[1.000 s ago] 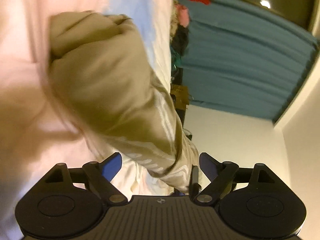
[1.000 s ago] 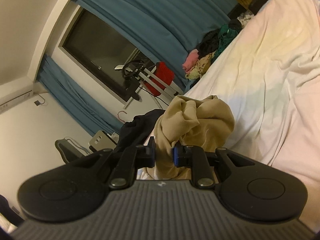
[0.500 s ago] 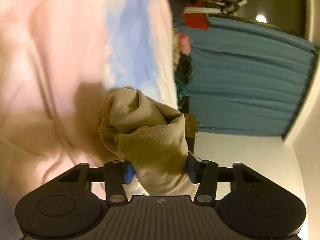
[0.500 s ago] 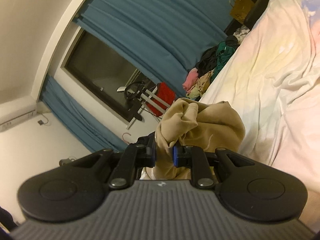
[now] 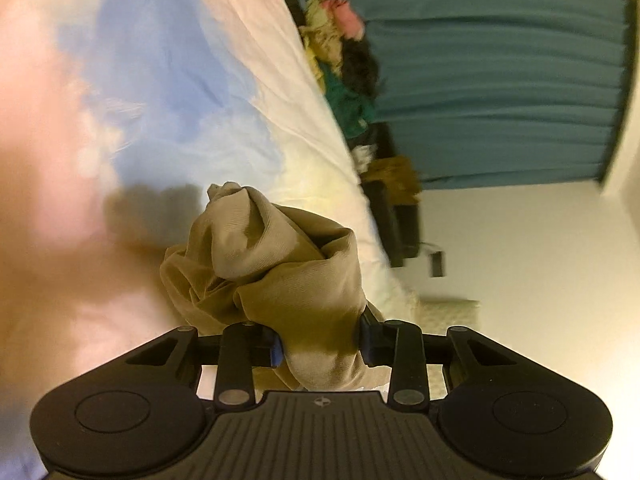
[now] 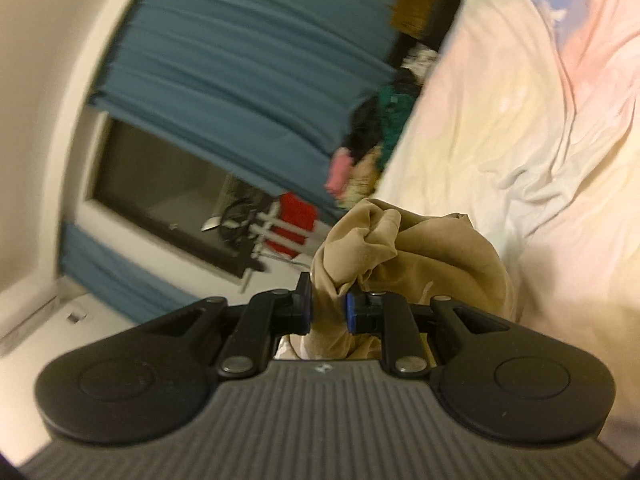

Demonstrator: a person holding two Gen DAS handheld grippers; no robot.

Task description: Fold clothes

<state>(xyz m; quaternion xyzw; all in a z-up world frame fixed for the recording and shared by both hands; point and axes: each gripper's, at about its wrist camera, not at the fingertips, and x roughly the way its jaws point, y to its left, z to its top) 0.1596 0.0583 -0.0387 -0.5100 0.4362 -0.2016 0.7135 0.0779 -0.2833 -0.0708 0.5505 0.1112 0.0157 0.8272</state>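
A beige garment (image 5: 276,268) is bunched up and held above the bed. My left gripper (image 5: 319,350) is shut on a thick fold of it, the cloth bulging up between the jaws. My right gripper (image 6: 328,312) is shut on another bunched part of the same beige garment (image 6: 416,256), which hangs over the right jaw. Both grips are lifted off the pale pink, blue and yellow bedsheet (image 5: 160,80). The rest of the garment below the grippers is hidden.
A heap of mixed clothes (image 5: 340,52) lies at the bed's far edge, also in the right wrist view (image 6: 372,148). Teal curtains (image 6: 248,60), a dark window and a rack with a red item (image 6: 296,220) stand behind. A white wall is beside the bed.
My left gripper went from open beside the garment to shut on a fold of it. Both views have swung, and the garment is lifted with the right gripper still gripping it.
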